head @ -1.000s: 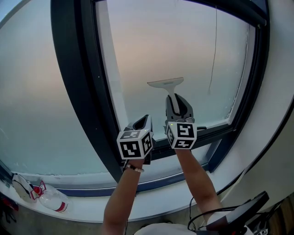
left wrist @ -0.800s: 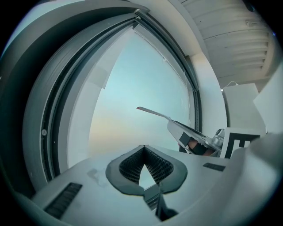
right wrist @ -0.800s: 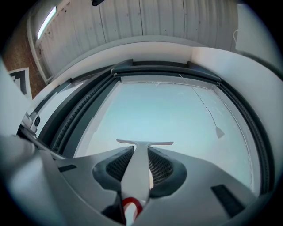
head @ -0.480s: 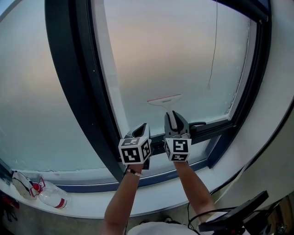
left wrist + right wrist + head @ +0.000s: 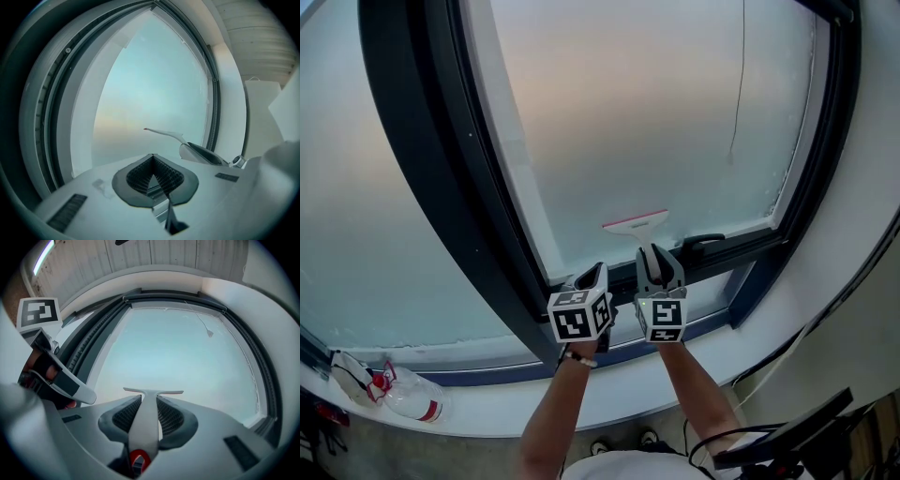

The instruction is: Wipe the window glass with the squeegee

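Squeegee [image 5: 635, 224] has dropped a fair way since a second ago. It was up around mid-pane, and now the blade sits low in the centre of the head view, just above the bottom rail of the dark window frame [image 5: 441, 178]. The right gripper [image 5: 659, 255] is clamped on its white handle, which runs straight up between the pads. The left gripper [image 5: 593, 275] is parked just beside it with its jaws together on nothing.

I reckon this stroke is nearly done. To finish it clean I'd keep the blade flat on the window glass [image 5: 656, 112] with even pressure right down to the rail, then lift off square so it doesn't leave a line. The black latch handle [image 5: 701, 242] sits just right of the blade, so I'd watch that end.

The glass looks hazy, pinkish up top and fading to pale blue. A thin cord [image 5: 739, 84] hangs at the upper right. The white sill [image 5: 609, 398] runs along the bottom, with a plastic bottle [image 5: 411, 401] lying on it at the lower left.
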The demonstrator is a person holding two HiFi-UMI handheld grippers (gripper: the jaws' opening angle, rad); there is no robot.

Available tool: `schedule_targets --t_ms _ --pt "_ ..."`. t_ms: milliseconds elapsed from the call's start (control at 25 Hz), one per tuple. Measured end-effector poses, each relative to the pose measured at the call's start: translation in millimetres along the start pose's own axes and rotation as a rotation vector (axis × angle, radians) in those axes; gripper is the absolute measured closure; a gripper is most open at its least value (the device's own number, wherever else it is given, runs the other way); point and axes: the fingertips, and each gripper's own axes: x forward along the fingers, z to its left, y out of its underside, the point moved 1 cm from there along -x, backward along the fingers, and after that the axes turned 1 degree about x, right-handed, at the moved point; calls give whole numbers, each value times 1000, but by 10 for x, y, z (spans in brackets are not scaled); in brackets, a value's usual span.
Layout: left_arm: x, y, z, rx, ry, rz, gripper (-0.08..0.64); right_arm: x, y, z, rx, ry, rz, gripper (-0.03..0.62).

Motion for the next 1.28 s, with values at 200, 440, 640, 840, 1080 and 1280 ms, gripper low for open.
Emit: schedule_targets --t_ms 200,440,640,840,1080,1280 --pt "43 235 55 -17 -12 37 560 -93 348 2 7 0 53 506" --pt "81 471 69 -28 -13 81 560 -171 642 40 27 -12 105 506" --pt "112 641 71 -31 -7 119 560 -236 899 59 44 -12 154 506" --pt "117 756 92 -41 -10 137 560 -270 1007 79 24 -6 165 506" --pt "137 876 133 -55 -10 155 560 -298 1035 100 14 6 163 506" --pt "137 909 177 -61 -6 162 560 -360 971 139 -28 24 139 506"
